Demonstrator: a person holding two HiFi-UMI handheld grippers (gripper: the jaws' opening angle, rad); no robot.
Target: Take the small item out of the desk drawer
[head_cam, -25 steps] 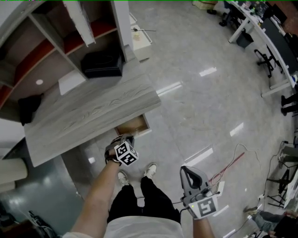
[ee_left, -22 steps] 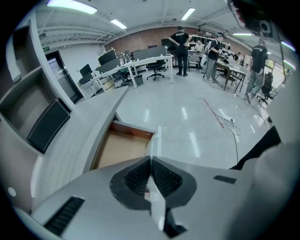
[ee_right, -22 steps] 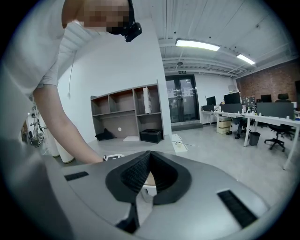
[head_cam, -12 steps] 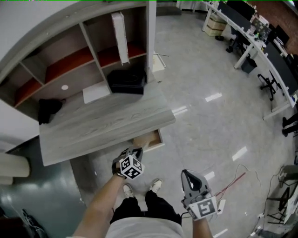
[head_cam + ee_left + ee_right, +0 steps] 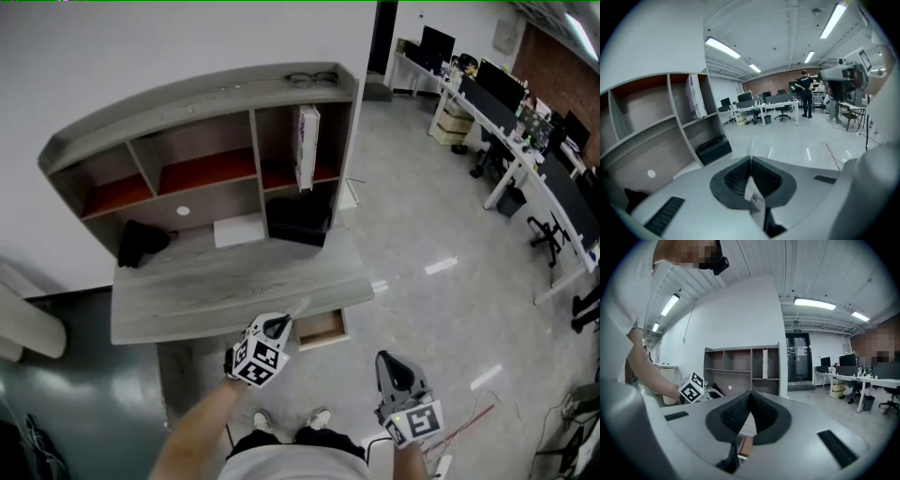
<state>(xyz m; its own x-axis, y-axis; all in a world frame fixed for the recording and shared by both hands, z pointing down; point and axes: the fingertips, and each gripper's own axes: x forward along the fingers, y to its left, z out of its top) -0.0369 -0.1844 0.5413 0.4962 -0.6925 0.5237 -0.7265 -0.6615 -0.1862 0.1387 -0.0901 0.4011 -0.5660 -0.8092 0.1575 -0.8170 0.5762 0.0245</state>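
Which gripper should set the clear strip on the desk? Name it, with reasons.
Left. The left gripper is shut on the clear strip, by the front edge of the desk; the right gripper hangs shut and empty, farther back.

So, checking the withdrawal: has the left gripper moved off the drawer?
Yes: the left gripper has risen from the open drawer, now left of it at the desk edge.

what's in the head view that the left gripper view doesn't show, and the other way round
Head view only: the open drawer under the desk and the right tongs. Left gripper view only: ceiling lights and a person standing far off. Both: the shelf unit, the black box, and the left tongs shut on a thin clear strip.
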